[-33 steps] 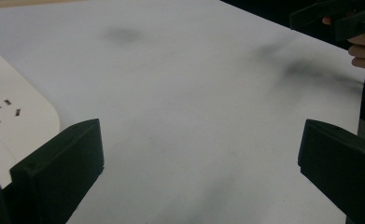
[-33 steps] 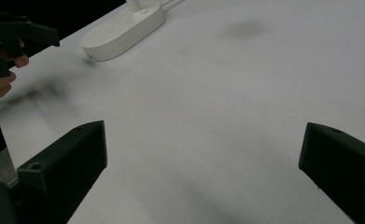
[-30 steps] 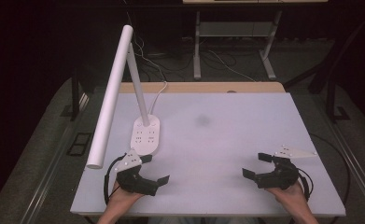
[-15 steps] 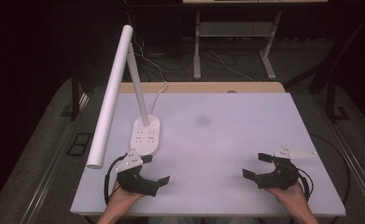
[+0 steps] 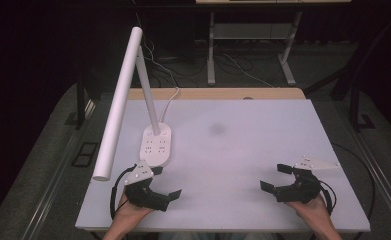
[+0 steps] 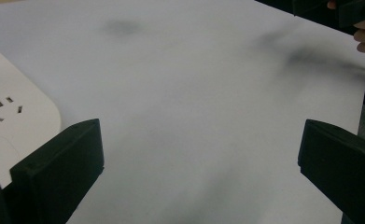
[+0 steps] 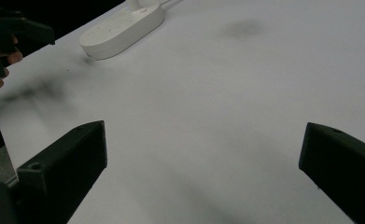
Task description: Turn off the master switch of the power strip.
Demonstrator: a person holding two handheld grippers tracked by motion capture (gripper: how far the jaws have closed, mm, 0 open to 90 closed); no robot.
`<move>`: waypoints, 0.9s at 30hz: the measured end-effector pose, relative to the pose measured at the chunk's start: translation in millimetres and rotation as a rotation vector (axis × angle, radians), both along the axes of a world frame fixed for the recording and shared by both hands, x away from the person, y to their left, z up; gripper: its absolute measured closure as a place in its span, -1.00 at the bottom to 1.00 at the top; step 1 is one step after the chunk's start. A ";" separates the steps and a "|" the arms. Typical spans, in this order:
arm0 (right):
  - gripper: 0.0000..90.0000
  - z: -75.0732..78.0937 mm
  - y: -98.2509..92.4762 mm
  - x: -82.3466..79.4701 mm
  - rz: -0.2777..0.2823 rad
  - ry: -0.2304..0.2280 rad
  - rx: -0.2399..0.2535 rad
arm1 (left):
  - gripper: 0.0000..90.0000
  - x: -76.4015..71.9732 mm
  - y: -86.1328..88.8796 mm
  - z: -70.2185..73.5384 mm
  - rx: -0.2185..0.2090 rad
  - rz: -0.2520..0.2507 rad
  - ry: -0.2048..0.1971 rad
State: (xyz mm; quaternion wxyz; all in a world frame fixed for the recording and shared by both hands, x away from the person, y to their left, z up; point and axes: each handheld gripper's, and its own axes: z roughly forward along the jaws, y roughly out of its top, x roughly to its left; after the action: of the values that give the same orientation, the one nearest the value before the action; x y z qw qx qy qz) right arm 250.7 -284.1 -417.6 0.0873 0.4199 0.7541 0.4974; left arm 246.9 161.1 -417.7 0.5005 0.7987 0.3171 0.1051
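Both tongs gape, apparently resting near lamp base.

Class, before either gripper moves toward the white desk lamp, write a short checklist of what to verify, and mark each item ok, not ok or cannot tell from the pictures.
1. Left gripper open with nothing between its jaws: ok.
2. Right gripper open with nothing between its jaws: ok.
3. Lamp base flat on the table: ok.
4. Bare table between left gripper and lamp base: ok.
5. Lamp head hangs out past the table's left edge, so tipping is a risk: not ok.
6. Lamp cord plugged in: cannot tell.
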 end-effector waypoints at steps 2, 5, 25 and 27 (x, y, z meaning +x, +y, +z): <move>-0.99 -0.2 -0.5 0.1 0.002 -0.007 -0.002 | -1.00 0.1 0.3 0.8 0.013 -0.004 -0.001; -0.99 0.0 -0.7 -0.1 0.000 -0.004 -0.001 | -1.00 0.3 0.7 1.6 0.022 -0.006 0.005; -0.99 0.0 -1.2 -0.3 -0.012 -0.006 -0.007 | -1.00 4.9 17.5 17.0 0.071 0.011 0.020; -0.99 -0.1 -0.8 -0.4 -0.012 -0.002 -0.006 | -1.00 6.8 21.2 19.9 0.070 0.018 0.022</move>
State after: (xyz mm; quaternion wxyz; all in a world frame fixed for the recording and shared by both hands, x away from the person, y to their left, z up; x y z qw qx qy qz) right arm 250.4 -284.8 -417.6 0.0926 0.4236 0.7530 0.4950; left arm 253.7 182.3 -397.8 0.4678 0.8139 0.3258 0.1120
